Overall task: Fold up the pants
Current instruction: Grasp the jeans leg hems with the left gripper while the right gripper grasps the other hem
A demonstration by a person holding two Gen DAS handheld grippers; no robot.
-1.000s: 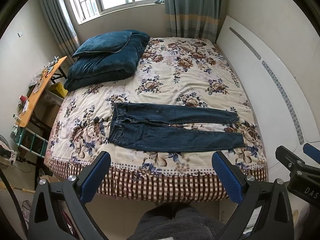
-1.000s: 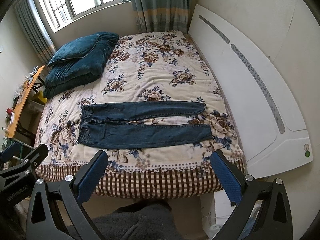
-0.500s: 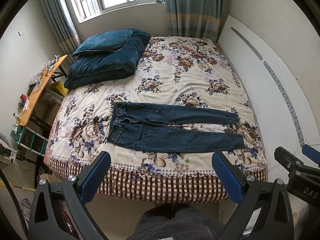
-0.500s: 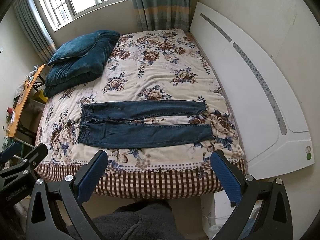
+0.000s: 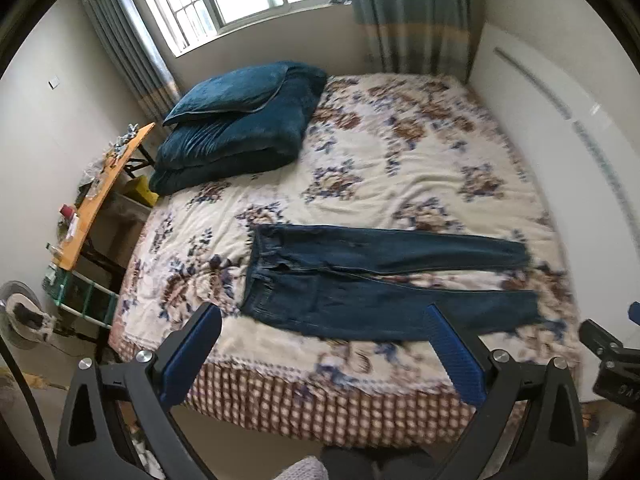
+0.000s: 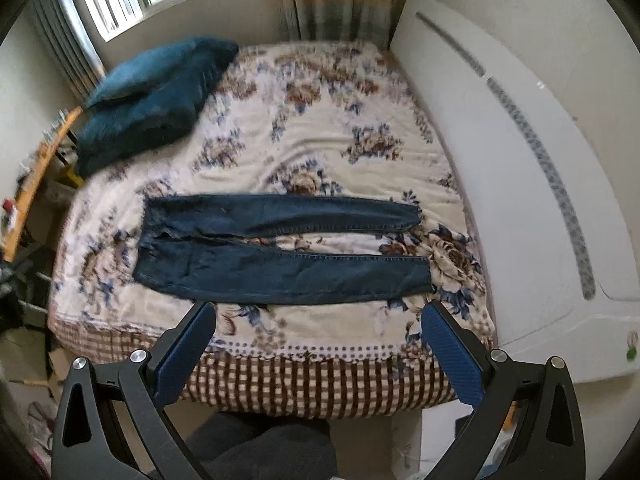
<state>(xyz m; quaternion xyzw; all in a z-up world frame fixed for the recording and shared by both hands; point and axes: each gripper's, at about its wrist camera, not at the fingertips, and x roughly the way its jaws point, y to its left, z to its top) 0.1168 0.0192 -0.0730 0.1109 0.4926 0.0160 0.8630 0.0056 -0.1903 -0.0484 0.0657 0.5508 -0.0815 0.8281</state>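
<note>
Dark blue jeans [image 5: 372,276] [image 6: 276,248] lie flat and unfolded on the floral bedspread [image 5: 400,160] [image 6: 320,148], waistband to the left, both legs stretched to the right with a narrow gap between them. My left gripper [image 5: 320,352] is open and hovers over the near bed edge, just short of the near leg. My right gripper [image 6: 320,348] is open too, above the checked bed edge in front of the jeans. Neither holds anything. Part of the right gripper's black body [image 5: 612,360] shows at the right edge of the left wrist view.
A folded teal quilt with a pillow [image 5: 240,128] [image 6: 152,96] sits at the far left of the bed. A white headboard [image 6: 520,184] runs along the right. An orange side table [image 5: 100,196] with small items stands left of the bed. A person's dark-clothed legs [image 6: 260,448] are below.
Both grippers have moved forward toward the bed, so the jeans look larger and nearer. The view is blurred by the motion. The jeans have not moved and both grippers stay open.
</note>
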